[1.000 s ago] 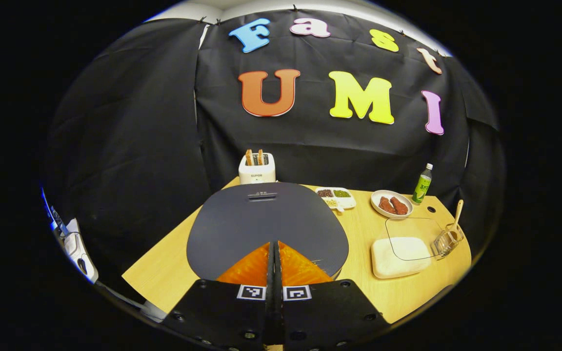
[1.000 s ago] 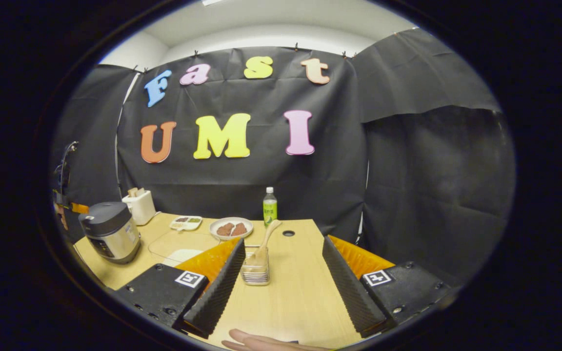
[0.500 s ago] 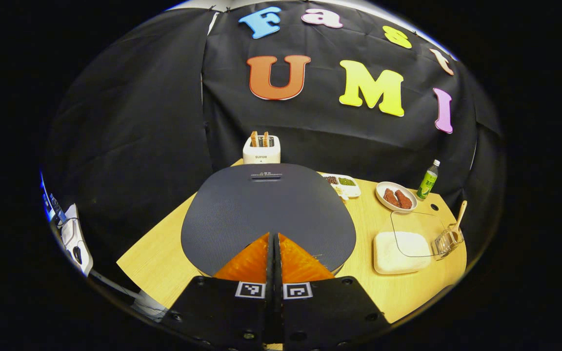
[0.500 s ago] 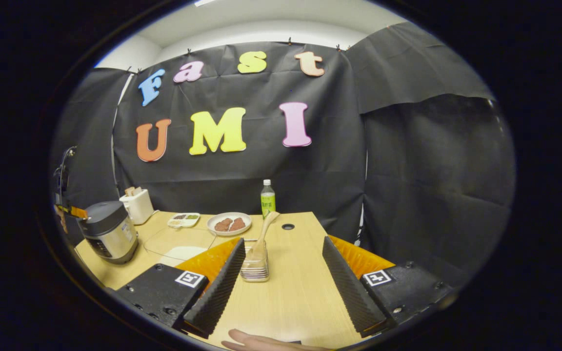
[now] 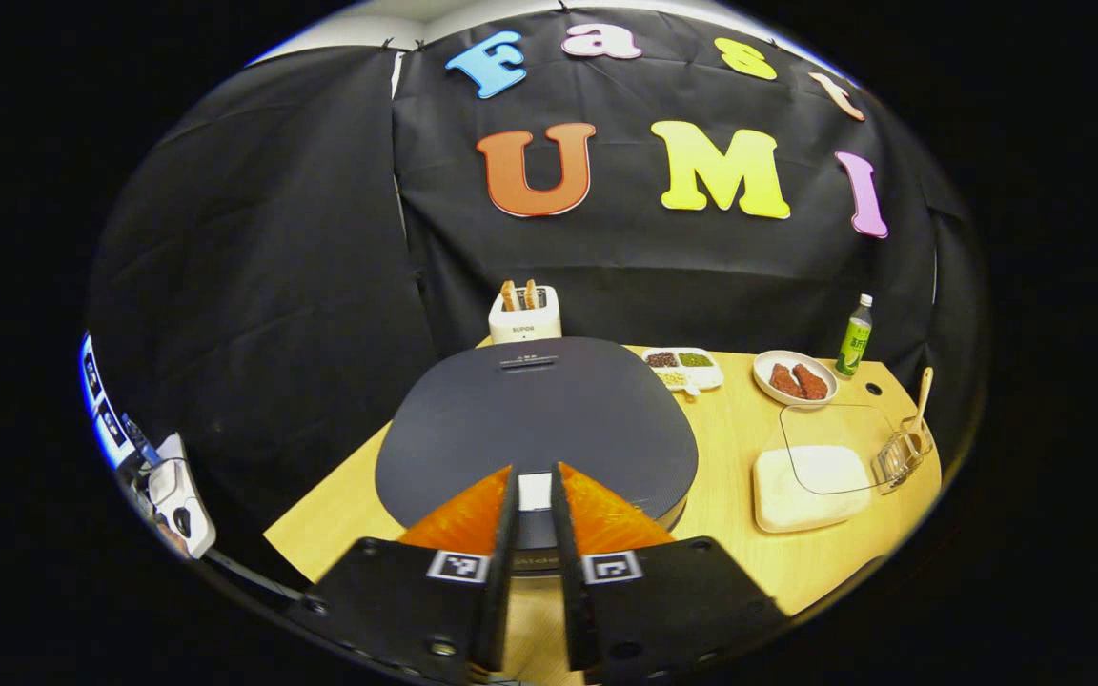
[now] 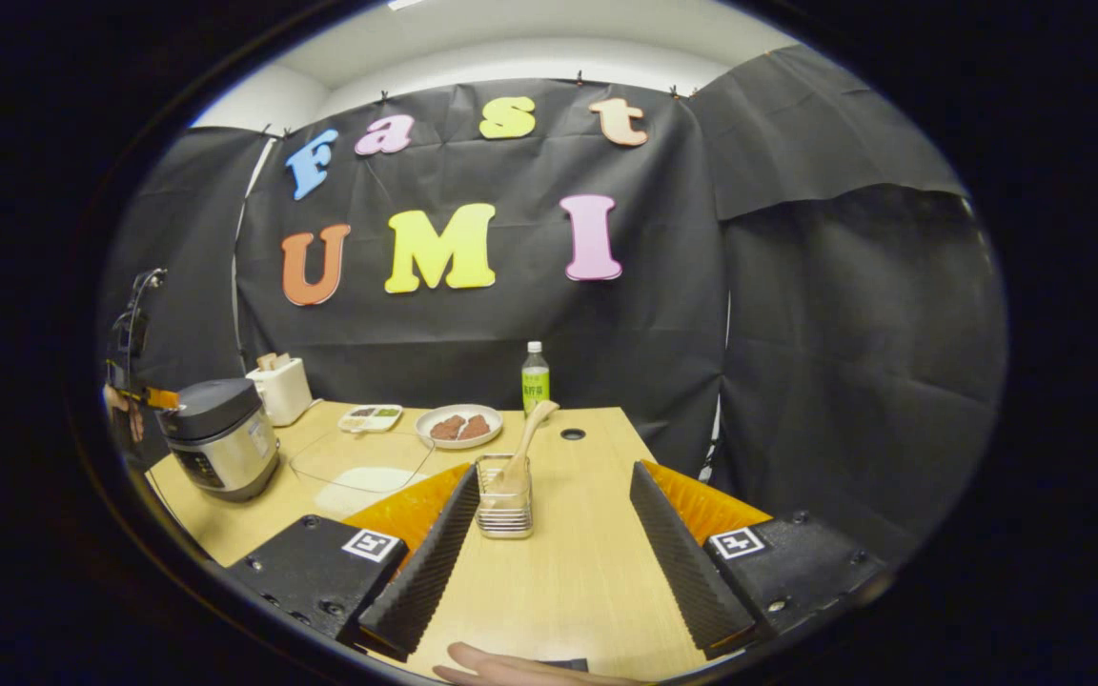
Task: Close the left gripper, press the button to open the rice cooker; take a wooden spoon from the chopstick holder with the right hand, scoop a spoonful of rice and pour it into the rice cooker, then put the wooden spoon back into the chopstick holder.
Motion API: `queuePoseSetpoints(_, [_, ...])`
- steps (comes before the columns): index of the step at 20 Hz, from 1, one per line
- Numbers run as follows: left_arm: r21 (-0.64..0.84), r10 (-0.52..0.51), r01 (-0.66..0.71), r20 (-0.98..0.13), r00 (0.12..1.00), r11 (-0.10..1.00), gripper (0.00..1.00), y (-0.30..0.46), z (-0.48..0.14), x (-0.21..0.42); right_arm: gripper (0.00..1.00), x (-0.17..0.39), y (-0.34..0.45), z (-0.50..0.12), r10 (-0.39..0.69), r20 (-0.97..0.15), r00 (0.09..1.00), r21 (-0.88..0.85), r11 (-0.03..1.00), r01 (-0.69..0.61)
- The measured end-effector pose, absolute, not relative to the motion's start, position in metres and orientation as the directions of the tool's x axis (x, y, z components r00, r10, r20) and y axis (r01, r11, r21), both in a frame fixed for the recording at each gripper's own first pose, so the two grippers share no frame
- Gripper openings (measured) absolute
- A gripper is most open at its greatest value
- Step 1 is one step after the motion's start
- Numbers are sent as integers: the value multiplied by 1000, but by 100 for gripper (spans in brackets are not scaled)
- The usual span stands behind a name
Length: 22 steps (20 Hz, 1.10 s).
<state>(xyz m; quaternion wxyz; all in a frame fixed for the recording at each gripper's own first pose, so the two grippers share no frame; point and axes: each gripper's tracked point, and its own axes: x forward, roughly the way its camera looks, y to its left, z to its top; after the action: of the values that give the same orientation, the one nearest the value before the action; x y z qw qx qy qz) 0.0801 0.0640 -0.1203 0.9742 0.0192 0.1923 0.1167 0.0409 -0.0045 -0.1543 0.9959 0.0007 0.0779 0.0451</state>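
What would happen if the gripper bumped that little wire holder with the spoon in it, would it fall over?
Probably it would slide or tip easily. The chopstick holder is a small open wire basket, so likely light. The wooden spoon leans out well above its rim, which may make it top-heavy. The table looks smooth, so little would stop it skidding.

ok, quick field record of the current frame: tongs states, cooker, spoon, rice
left tongs: slightly parted, holding nothing, at the front edge of the cooker lid
right tongs: open, empty, low over the table
rice cooker: lid down
wooden spoon: standing in the chopstick holder, untouched
rice container: beside the cooker, clear lid resting on it
step: spoon not yet picked up
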Motion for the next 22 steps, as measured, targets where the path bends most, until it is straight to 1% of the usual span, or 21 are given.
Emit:
queuePoseSetpoints(1, [86, 246, -231, -299, 922, 969, 41, 67, -99, 76, 100, 40, -6, -155, 88, -154, 984, 3, 996, -89])
queuePoseSetpoints(3, [62, 263, -256, -191, 946, 965, 96, 67, -59, 69, 100, 43, -9, -160, 88, -162, 983, 8, 996, -88])
queuePoseSetpoints(4, [30, 235, -233, -186, 954, 972, 96, 58, -52, 62, 99, 44, -10, -164, 90, -171, 981, 16, 996, -89])
queuePoseSetpoints(5, [11, 216, -218, -164, 962, 976, 94, 51, -39, 52, 99, 46, -12, -167, 91, -179, 980, 23, 996, -88])
queuePoseSetpoints(6, [2, 214, -216, -138, 967, 977, 94, 50, -31, 39, 100, 49, -14, -170, 89, -182, 979, 27, 996, -85])
queuePoseSetpoints(10, [30, 205, -204, -52, 977, 979, 95, 36, -11, -8, 99, 62, -20, -178, 78, -188, 979, 49, 996, -70])
queuePoseSetpoints(11, [24, 189, -189, -38, 981, 982, 96, 30, -10, -17, 100, 66, -19, -178, 78, -186, 979, 50, 996, -69])
queuePoseSetpoints(16, [-12, 128, -128, -7, 992, 992, 96, 8, -27, -62, 100, 92, -15, -179, 92, -167, 982, 51, 995, -84])
queuePoseSetpoints(20, [-27, 88, -88, 23, 996, 996, 96, -6, -39, -89, 99, 131, -9, -183, 99, -158, 982, 33, 995, -95])
queuePoseSetpoints(21, [-26, 89, -89, 26, 996, 996, 100, -6, -41, -94, 100, 142, -7, -184, 104, -156, 982, 31, 994, -101])
queuePoseSetpoints(22, [-23, 98, -97, 29, 995, 995, 95, -5, -43, -99, 100, 152, -2, -184, 114, -154, 981, 33, 993, -110])
